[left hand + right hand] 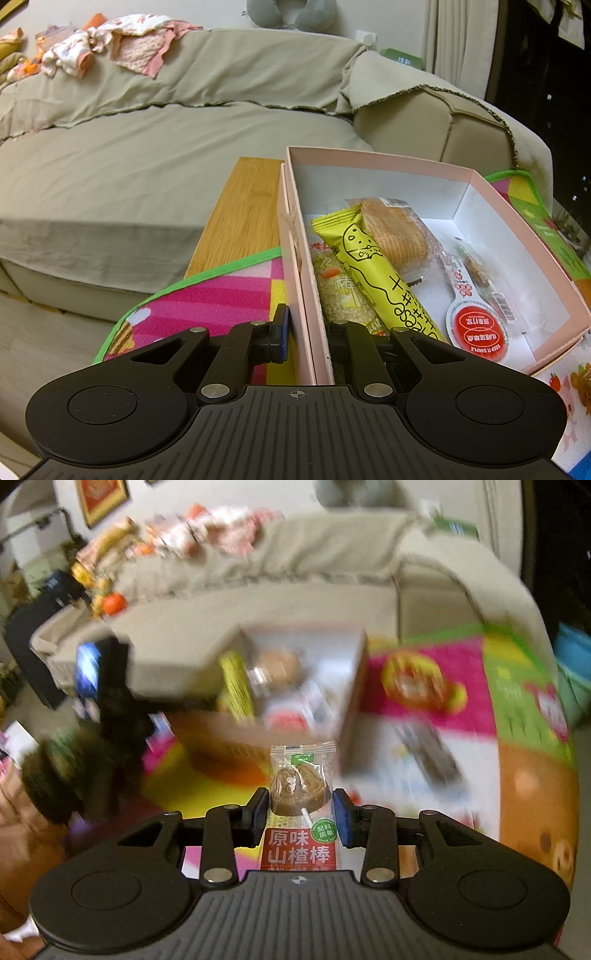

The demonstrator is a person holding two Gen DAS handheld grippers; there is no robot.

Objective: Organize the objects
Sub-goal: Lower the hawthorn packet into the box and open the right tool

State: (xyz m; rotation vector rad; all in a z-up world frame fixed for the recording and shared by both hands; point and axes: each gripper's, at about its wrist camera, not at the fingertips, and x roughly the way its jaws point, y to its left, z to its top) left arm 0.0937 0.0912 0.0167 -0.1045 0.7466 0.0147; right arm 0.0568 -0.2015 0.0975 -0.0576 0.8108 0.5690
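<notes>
Lollipop packet (300,805) — between right gripper (301,812) pads

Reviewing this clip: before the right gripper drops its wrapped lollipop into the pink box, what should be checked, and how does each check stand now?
1. Wrapped lollipop held in right gripper: ok.
2. Left gripper clamped on pink box wall, steadying it: ok.
3. Free space in the box beside the yellow snack bar and other packets: ok, bare floor at the far end.
4. Right gripper over the box: not ok, box lies ahead.
5. Right wrist view sharp enough to aim: not ok, blurred.
</notes>
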